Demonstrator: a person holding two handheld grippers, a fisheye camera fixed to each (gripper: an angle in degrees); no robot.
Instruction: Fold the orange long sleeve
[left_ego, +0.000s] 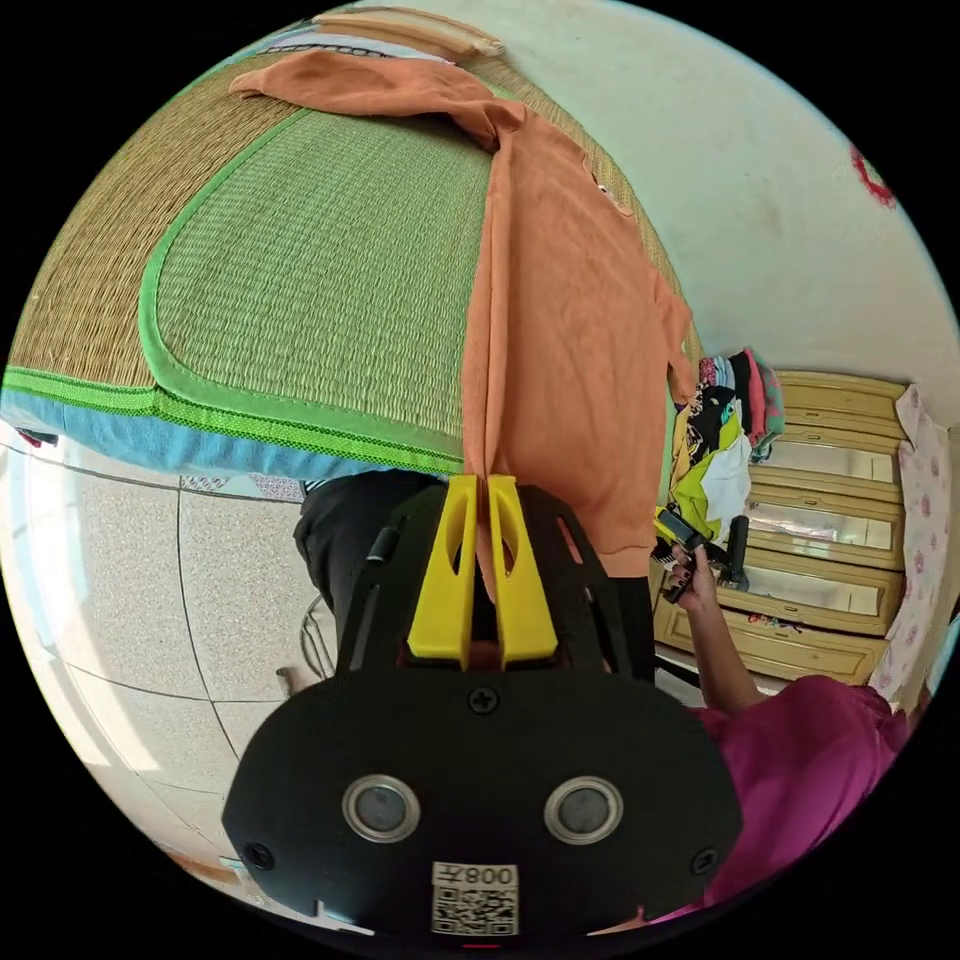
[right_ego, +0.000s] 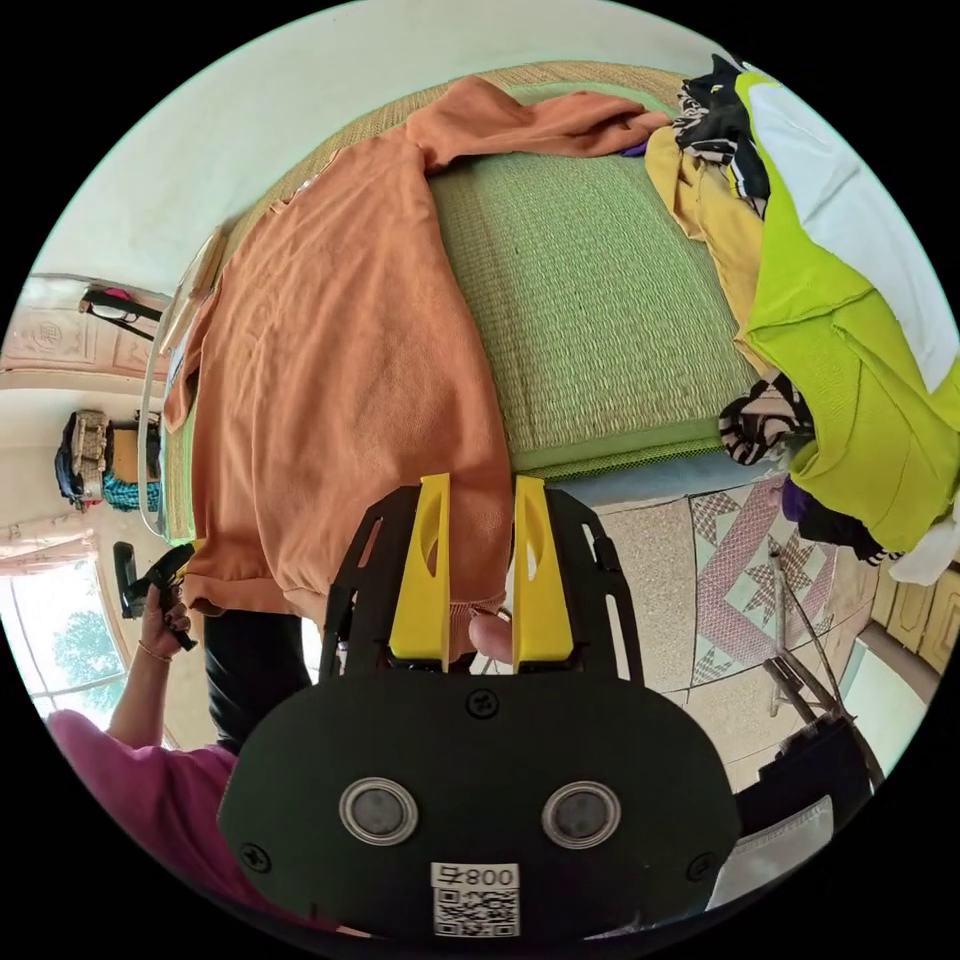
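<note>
In the left gripper view the left gripper (left_ego: 486, 500) has its yellow jaws nearly together, clenched on a bunched corner of the shirt's (left_ego: 570, 330) hem. In the right gripper view the right gripper (right_ego: 480, 500) has its jaws a little apart with the other hem corner between them; whether both jaws press on the cloth I cannot tell.

The orange shirt lies spread lengthwise on the mat (left_ego: 330, 270) of the bed, hem end drawn off the near edge toward the grippers, one sleeve (left_ego: 370, 85) stretched out across the mat at the far end. It looks flat and single-layered, so no fold appears made yet: sleeves and body are all left to do.

The person's hand (left_ego: 695, 580) shows in the left gripper view holding the right gripper's handle low beside the bed. A pile of clothes (right_ego: 830, 300) sits at the mat's side, touching the sleeve end.
</note>
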